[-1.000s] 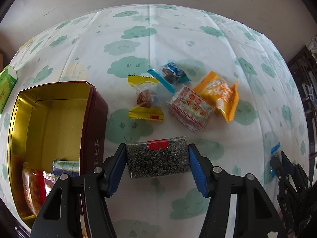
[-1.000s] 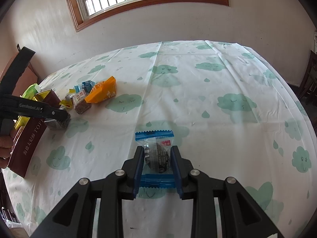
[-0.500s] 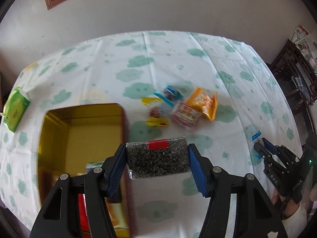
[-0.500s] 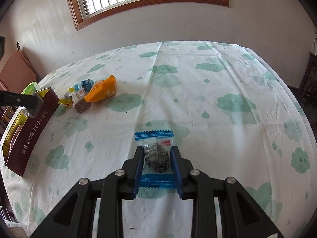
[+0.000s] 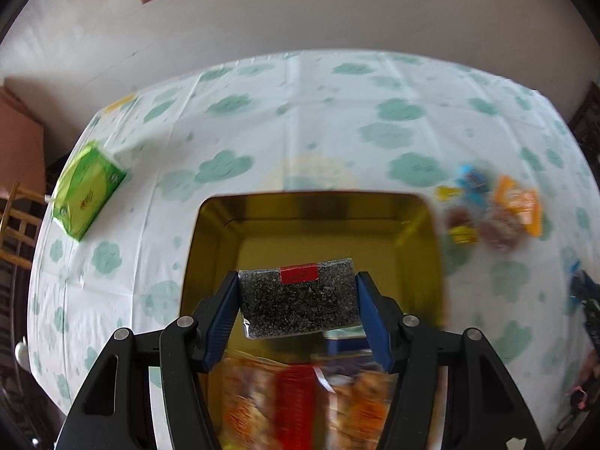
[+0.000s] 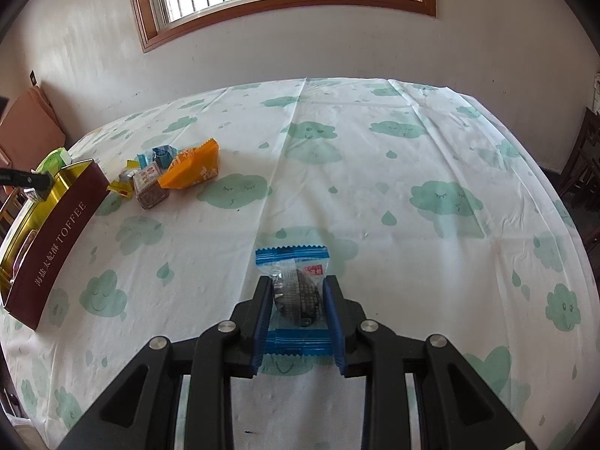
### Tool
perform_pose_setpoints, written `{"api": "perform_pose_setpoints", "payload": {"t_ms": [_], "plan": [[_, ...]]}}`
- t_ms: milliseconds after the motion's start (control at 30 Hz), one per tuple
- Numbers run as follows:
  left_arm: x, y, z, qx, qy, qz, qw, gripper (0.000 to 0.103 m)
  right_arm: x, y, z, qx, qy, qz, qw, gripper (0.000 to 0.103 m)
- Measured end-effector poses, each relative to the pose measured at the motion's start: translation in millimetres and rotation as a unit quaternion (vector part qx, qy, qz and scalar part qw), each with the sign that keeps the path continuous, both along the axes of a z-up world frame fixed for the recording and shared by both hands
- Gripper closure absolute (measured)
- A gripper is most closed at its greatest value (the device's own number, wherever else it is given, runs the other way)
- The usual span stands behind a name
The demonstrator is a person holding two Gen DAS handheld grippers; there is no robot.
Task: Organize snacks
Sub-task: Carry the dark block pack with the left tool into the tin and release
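My left gripper (image 5: pixel 298 281) is shut on a black sesame bar (image 5: pixel 298 302) with a red label, held above the open gold-lined toffee tin (image 5: pixel 318 221). Blurred snack packs (image 5: pixel 300 401) lie in the tin's near end. In the right wrist view the tin (image 6: pixel 56 232) stands at the far left, maroon outside. My right gripper (image 6: pixel 296 288) is shut on a blue-ended clear packet (image 6: pixel 296 285) with a dark snack inside, low over the cloth. A loose pile of snacks (image 6: pixel 176 172) lies beside the tin: an orange pack, a red-patterned one, small wrapped sweets.
A green tissue pack (image 5: pixel 88 195) lies near the table's far left corner. The cloud-print tablecloth (image 6: pixel 375 172) covers the whole table. Wooden chairs (image 6: pixel 585 165) stand off the right edge and at the left edge. A wall with a window is behind.
My left gripper has carried the sesame bar leftward from beside the snack pile to over the tin. The right gripper and its packet have kept still.
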State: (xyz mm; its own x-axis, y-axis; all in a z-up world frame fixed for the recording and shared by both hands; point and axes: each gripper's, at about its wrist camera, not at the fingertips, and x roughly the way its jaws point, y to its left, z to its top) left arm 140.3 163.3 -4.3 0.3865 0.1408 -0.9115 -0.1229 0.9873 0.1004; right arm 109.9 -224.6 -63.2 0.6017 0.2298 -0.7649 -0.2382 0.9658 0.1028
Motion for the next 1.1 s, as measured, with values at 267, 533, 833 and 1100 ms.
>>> {"api": "perform_pose_setpoints", "payload": {"t_ms": [267, 533, 833, 1100], "plan": [[-1.8, 17.5, -24.9, 0.012, 0.018, 0.008, 0.9997, 0.046, -0.3, 1.4, -0.1, -0.004, -0.001, 0.000, 1.000, 0.074], [-4.2, 20.0, -34.0, 0.011, 0.027, 0.010, 0.9995, 0.046, -0.2, 4.4, -0.3, -0.014, -0.002, 0.002, 1.000, 0.074], [-9.3, 22.6, -40.4, 0.004, 0.033, 0.013, 0.9994, 0.046, -1.1, 5.6, 0.0, -0.020, -0.003, 0.002, 1.000, 0.074], [-10.8, 28.5, -41.2, -0.004, 0.034, 0.021, 0.9992, 0.044, -1.0, 7.9, -0.4, -0.029, -0.004, 0.003, 1.000, 0.073]]}}
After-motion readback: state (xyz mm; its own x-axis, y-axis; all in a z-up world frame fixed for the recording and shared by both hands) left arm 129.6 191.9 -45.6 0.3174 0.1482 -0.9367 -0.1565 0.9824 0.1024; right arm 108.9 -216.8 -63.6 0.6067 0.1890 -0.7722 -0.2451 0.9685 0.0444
